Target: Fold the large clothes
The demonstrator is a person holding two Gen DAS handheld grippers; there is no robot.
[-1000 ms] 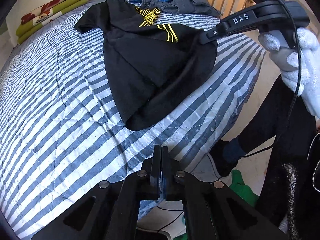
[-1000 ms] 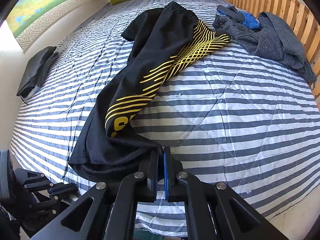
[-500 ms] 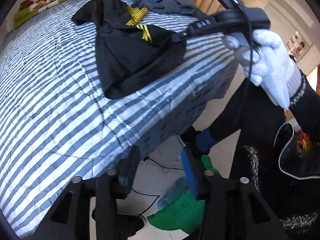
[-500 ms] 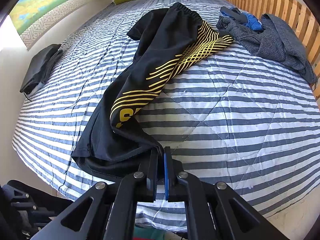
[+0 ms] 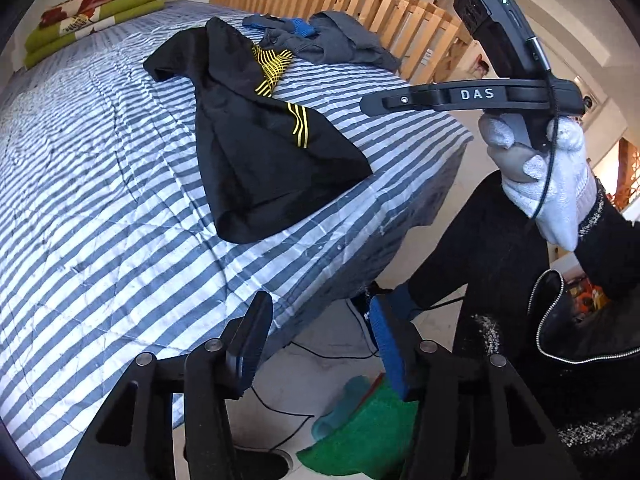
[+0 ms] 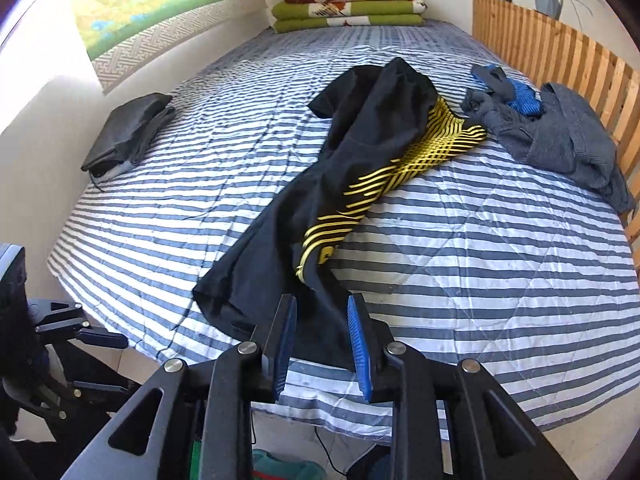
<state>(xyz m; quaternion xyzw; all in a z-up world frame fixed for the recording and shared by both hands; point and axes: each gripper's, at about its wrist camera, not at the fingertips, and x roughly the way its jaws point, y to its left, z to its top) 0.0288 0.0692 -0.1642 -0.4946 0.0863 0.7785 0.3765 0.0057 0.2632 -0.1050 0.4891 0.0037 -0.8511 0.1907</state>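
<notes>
A black garment with yellow stripes (image 5: pixel 260 140) lies rumpled along the striped bed (image 5: pixel 100 220). My left gripper (image 5: pixel 320 332) is open and holds nothing; it hovers past the bed's near edge, above the floor. In the left wrist view a white-gloved hand (image 5: pixel 540 176) holds my right gripper (image 5: pixel 372 103) just above the garment's right corner. In the right wrist view the garment (image 6: pixel 360 168) stretches away from me, and its near hem lies loose between the spread pads of my open right gripper (image 6: pixel 322 320).
A heap of grey and blue clothes (image 6: pixel 552 136) sits by the wooden slatted rail (image 6: pixel 560 56). Folded green and red blankets (image 6: pixel 348 8) lie at the far end, and a folded dark pile (image 6: pixel 128 136) at the bed's left edge. Green cloth (image 5: pixel 360 432) and cables lie on the floor.
My right gripper was shut on the garment's hem and has now opened, leaving the hem loose. My left gripper went from shut to open and drew back off the bed edge.
</notes>
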